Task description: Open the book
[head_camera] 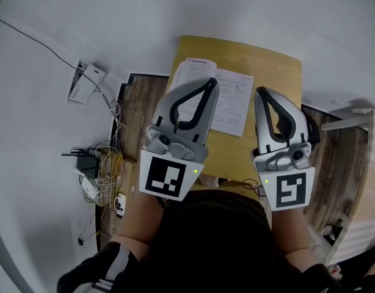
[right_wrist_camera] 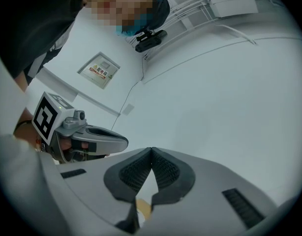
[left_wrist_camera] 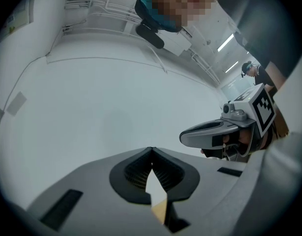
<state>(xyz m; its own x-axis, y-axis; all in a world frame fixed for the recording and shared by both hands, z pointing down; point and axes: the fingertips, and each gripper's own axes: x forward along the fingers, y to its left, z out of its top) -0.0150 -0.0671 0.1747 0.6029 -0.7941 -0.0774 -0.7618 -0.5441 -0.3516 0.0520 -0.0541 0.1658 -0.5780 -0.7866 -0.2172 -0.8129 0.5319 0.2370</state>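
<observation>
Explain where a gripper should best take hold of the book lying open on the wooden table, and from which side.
Probably the right page's free outer edge, approached from the right by the right gripper, which is shut now. The book lies flat, pages up, so only thin edges offer a hold, and bare table lies beside that edge.

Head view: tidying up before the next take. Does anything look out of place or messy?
Only the spot left of the table: a loose tangle of cables sprawls around a black box. The book lies open, flat on the table.
</observation>
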